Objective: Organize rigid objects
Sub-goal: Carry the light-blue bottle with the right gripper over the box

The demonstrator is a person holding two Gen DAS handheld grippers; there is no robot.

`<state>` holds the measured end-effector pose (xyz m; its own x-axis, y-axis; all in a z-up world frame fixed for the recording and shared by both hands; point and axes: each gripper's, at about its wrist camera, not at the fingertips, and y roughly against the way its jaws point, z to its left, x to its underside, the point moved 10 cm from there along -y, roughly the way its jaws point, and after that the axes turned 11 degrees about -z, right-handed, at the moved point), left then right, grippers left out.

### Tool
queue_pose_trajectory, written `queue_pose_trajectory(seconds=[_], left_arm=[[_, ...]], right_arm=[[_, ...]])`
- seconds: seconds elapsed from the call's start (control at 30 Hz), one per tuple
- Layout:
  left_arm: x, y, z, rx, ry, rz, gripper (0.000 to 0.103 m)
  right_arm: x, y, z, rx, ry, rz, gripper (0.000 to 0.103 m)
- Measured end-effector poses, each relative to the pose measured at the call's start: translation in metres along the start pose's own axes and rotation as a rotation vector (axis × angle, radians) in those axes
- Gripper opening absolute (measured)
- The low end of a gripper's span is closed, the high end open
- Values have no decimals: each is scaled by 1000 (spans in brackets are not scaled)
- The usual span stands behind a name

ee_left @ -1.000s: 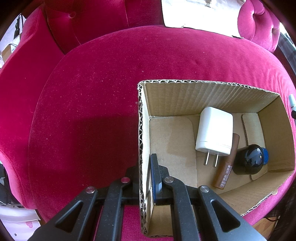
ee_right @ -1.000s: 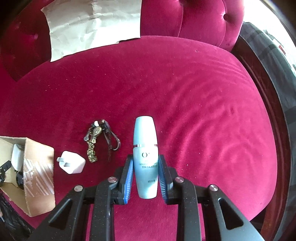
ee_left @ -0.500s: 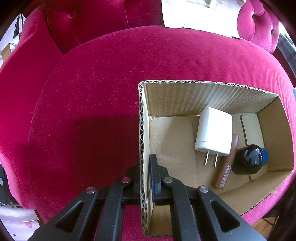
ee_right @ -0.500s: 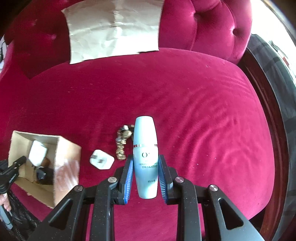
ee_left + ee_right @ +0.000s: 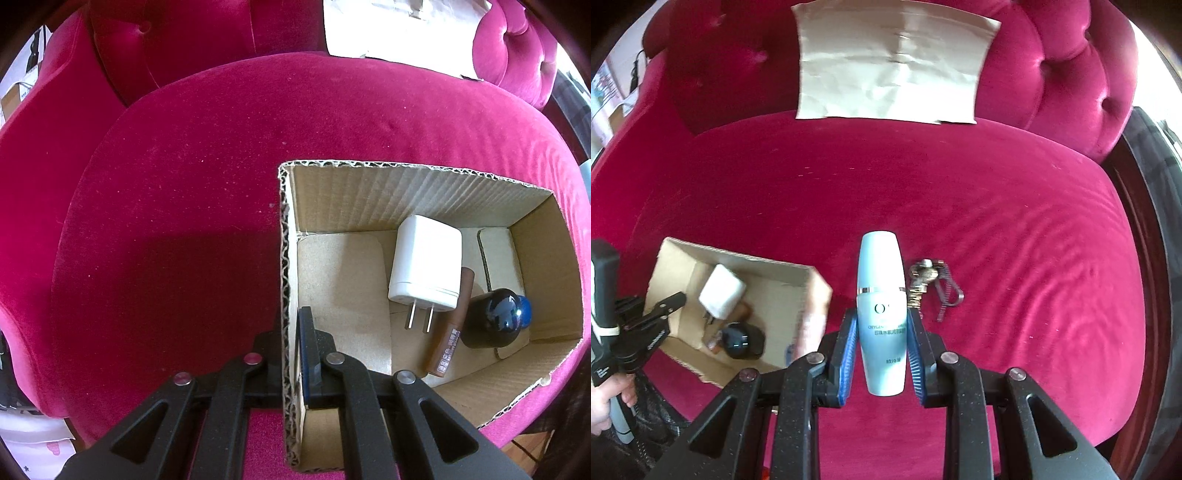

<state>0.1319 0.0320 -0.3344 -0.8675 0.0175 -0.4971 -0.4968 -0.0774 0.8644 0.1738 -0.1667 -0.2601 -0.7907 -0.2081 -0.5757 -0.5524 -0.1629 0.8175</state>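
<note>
Writing: the pale blue bottle (image 5: 882,314) carries a large "O" below its silver band, then a line of small Latin capitals and Chinese characters too blurred to read. In the left wrist view, the brown tube (image 5: 452,328) bears a small white label with print too small to read.

Count: one cardboard box (image 5: 406,184), open-topped, on the red velvet seat (image 5: 184,221). Inside it lie three items: one white plug adapter (image 5: 424,262) with two prongs pointing to the lower frame, one brown tube just beside it on its right, and one glossy black round container (image 5: 493,321) touching the tube, with a blue part showing behind it. Outside the box, one metal keychain (image 5: 929,280) lies on the seat just right of the bottle. One sheet of brown paper (image 5: 894,66) leans on the backrest at the top of the frame.

Grippers: the left gripper (image 5: 291,350) is clamped on the box's left wall, one finger outside and one inside, at lower centre. The right gripper (image 5: 882,354) grips the bottle between its blue pads, the bottle pointing up the frame, above the seat and just right of the box's right wall.

Edges and room: the box sits at the seat's front edge, lower left in the right wrist view. The box floor is bare in its left half. Open velvet lies to the right and beyond the keychain.
</note>
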Motion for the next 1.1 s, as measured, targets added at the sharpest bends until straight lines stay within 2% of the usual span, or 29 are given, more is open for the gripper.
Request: queue_pose_trajectory(seconds=[0.7, 1.1], left_arm=[[0, 1, 1, 4, 6, -3, 4], [0, 1, 2, 4, 5, -3, 4]], right_arm=[[8, -13, 107, -163, 119, 39, 27], [23, -31, 136, -206, 102, 87, 27]])
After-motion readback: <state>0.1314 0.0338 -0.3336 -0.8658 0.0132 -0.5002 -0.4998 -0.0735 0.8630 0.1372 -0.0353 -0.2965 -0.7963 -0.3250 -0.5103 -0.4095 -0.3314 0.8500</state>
